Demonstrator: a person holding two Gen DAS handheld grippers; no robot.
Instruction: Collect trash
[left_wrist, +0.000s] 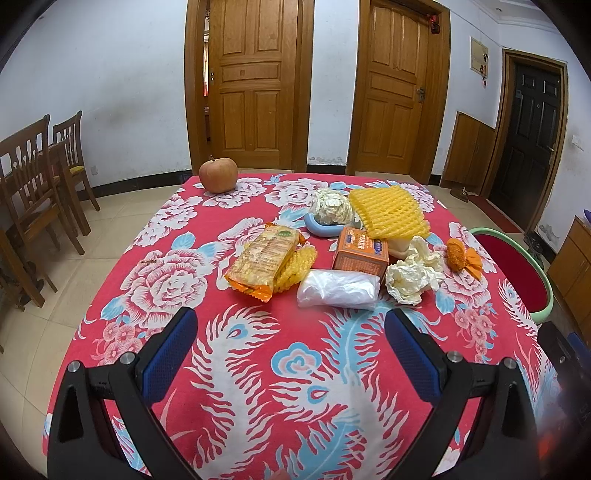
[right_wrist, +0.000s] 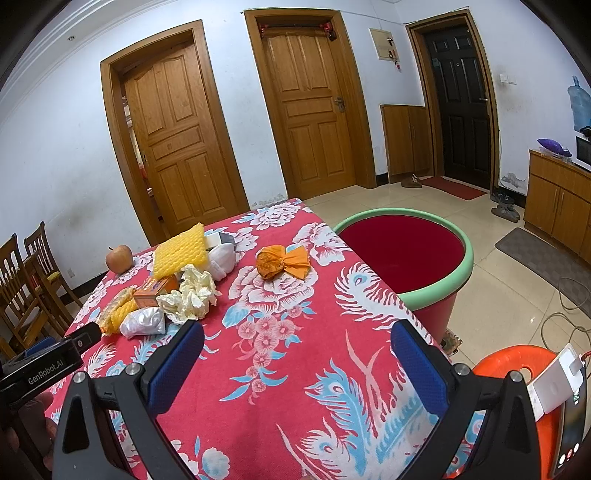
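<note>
Trash lies on the red floral tablecloth: a snack wrapper, a clear plastic bag, an orange box, crumpled white paper, yellow foam netting and an orange wrapper. A red bin with a green rim stands beside the table's right edge. My left gripper hovers open above the near cloth, short of the plastic bag. My right gripper is open too, above the cloth with the orange wrapper ahead of it. Both hold nothing.
An apple sits at the far left corner of the table. A blue-rimmed dish holds wadded paper behind the box. Wooden chairs stand to the left. An orange reel and cables lie on the floor at right.
</note>
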